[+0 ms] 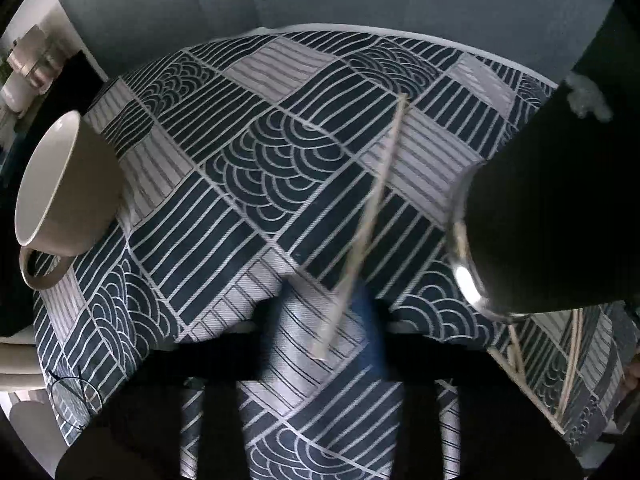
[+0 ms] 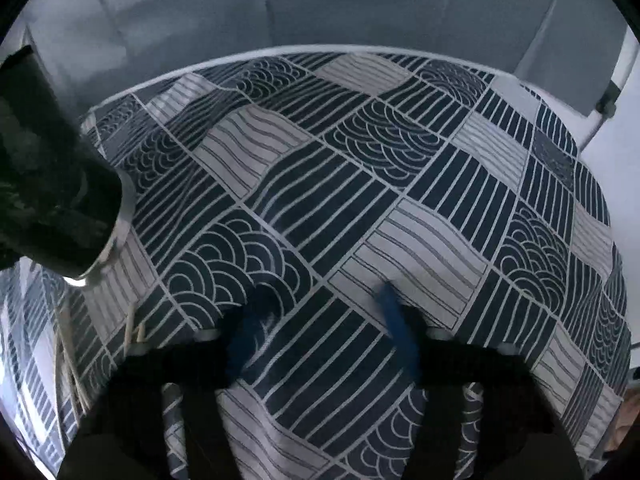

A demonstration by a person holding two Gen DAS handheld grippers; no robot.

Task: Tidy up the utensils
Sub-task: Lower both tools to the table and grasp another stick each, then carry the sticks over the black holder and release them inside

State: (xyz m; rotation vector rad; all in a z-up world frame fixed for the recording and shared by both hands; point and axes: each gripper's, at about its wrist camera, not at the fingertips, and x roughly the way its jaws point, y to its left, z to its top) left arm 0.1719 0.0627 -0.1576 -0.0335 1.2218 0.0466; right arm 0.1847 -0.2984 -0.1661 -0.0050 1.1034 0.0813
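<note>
In the left wrist view my left gripper point(image 1: 320, 320) is shut on a thin wooden chopstick point(image 1: 370, 216), which slants up and away over the patterned tablecloth point(image 1: 224, 208). A black tumbler with a steel rim point(image 1: 540, 220) lies tilted at the right, with more chopsticks point(image 1: 568, 368) below it. A cream mug point(image 1: 60, 184) sits at the left. In the right wrist view my right gripper point(image 2: 324, 320) is open and empty above the cloth. The black tumbler point(image 2: 52, 184) is at its left, with loose chopsticks point(image 2: 132, 328) beneath it.
The round table's far edge point(image 2: 320, 50) meets a grey wall. Wire-rimmed glasses point(image 1: 74, 396) lie at the lower left of the left wrist view. Shelves with pale items point(image 1: 28, 64) stand at the far left.
</note>
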